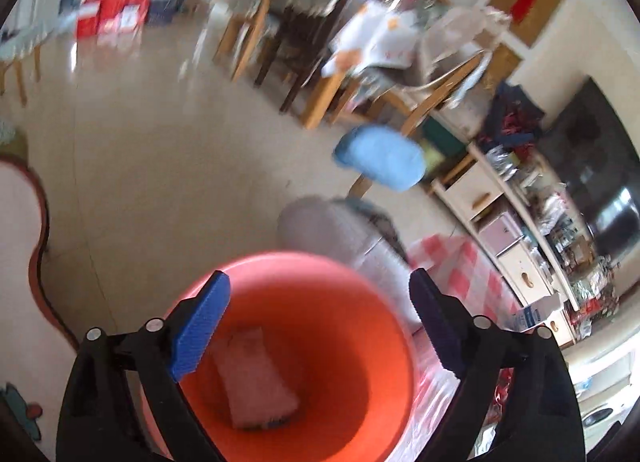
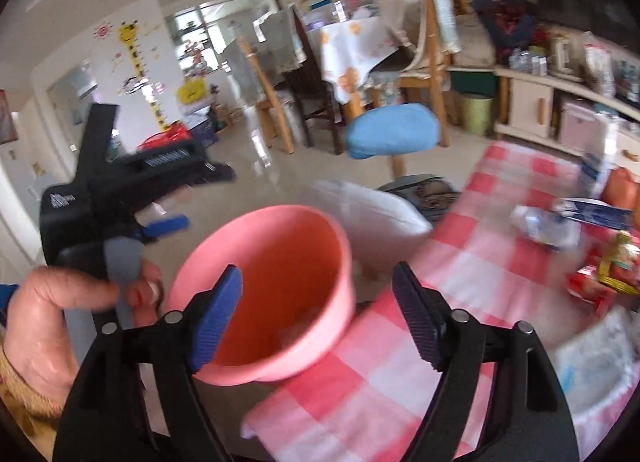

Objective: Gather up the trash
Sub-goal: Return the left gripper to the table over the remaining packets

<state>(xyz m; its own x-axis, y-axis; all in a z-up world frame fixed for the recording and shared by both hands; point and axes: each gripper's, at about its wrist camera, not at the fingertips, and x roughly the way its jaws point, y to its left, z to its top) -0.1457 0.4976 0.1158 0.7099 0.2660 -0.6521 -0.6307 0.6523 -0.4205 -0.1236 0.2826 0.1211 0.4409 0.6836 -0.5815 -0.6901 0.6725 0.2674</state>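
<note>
- Left claw (image 1: 320, 326) sits low in the left wrist view, spread wide, its blue-padded fingers (image 1: 200, 326) apart with nothing pinched between them.
- It hangs right above the mouth of the orange-pink bin (image 1: 360, 362), which fills the lower centre of that frame.
- Down inside the bin lies a pale pinkish piece of trash (image 1: 256, 378), flat on the bottom; blur hides what it is.
- Right claw (image 2: 318, 312) shows at lower centre of the right wrist view, also wide open and empty.
- Between and behind its fingers stands the same bin (image 2: 320, 262), tilted, at the edge of the counter (image 2: 500, 229) with the red-and-white checked cloth.
- At left of that frame a bare hand (image 2: 52, 326) wraps the grey trigger of the left claw's body (image 2: 100, 189); its fingertips reach toward the bin without touching it.
- On the counter at right lie a crumpled plastic bottle (image 2: 544, 227) and red wrappers (image 2: 600, 282), both smeared by motion.
- A blue-cushioned stool (image 2: 394, 133) stands on the floor beyond the counter, upper centre.
- A white bag-like shape (image 2: 368, 213) behind the bin is too blurred to name.
- The bin's base is cut off by the claw arms in the left wrist view.
</note>
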